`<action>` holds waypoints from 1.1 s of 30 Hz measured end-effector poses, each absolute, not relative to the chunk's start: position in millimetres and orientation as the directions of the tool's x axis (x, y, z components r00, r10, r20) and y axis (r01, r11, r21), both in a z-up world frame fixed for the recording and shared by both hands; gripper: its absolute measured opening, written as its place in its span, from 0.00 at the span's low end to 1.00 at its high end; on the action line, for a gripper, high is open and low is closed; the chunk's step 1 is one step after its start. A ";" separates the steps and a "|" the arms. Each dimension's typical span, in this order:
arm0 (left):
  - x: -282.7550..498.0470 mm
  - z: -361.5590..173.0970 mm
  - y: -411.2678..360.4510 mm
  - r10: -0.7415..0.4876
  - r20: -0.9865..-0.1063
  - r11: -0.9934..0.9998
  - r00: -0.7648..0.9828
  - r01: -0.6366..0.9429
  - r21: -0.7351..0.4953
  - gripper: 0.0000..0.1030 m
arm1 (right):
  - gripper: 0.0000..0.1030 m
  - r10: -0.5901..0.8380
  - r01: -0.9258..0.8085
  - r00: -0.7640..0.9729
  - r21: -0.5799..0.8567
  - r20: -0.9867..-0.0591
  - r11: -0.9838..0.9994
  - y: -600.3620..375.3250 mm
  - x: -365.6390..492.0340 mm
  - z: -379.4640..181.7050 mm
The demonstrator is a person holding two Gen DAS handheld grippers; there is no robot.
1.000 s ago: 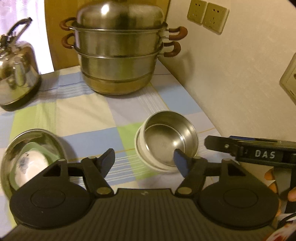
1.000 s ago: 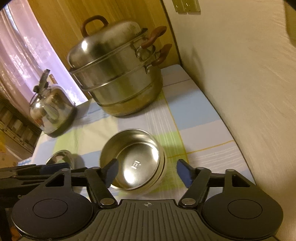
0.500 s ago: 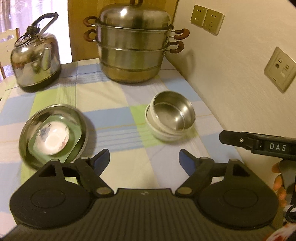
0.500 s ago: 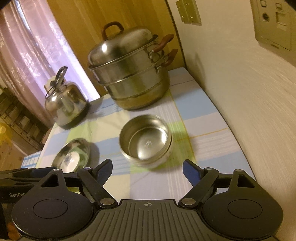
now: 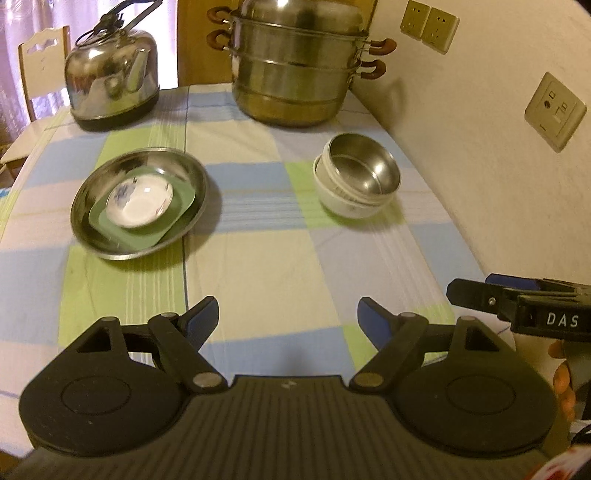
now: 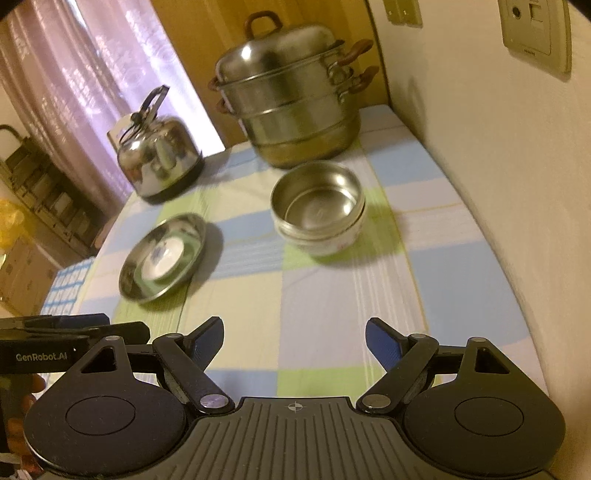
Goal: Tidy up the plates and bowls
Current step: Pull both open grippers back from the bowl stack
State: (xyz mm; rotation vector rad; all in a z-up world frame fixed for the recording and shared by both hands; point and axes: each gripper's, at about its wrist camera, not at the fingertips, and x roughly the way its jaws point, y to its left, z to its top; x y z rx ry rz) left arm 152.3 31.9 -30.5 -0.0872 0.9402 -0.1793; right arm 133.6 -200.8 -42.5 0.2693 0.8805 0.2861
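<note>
Jaws of left gripper (image 5: 286, 317) and right gripper (image 6: 294, 338) gape wide, holding nothing.

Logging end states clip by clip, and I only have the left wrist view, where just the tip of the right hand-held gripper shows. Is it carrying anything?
Observer: No. In the right wrist view the right hand-held gripper is open, with only the tablecloth showing between its fingers.
Operator: The steamer pot's lid is cut off at the top here. Does it have a handle?
Observer: Yes. The steamer pot has a brown loop handle on top of its lid.
Operator: Anything beyond the table's left side?
Observer: What looks like a dark rack stands there, by the curtain.
</note>
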 end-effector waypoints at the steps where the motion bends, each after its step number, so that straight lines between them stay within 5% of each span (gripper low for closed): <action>1: 147.4 -31.7 32.2 -0.188 -0.797 0.982 0.575 0.111 -0.152 0.79 | 0.81 0.357 -0.138 0.599 0.346 -0.717 0.928 -199.5 129.2 -43.4; 33: 73.4 -46.0 30.5 -0.115 -0.827 0.992 0.550 0.020 -0.125 0.79 | 0.81 0.382 -0.246 0.477 0.298 -0.791 0.923 -179.6 71.7 -77.2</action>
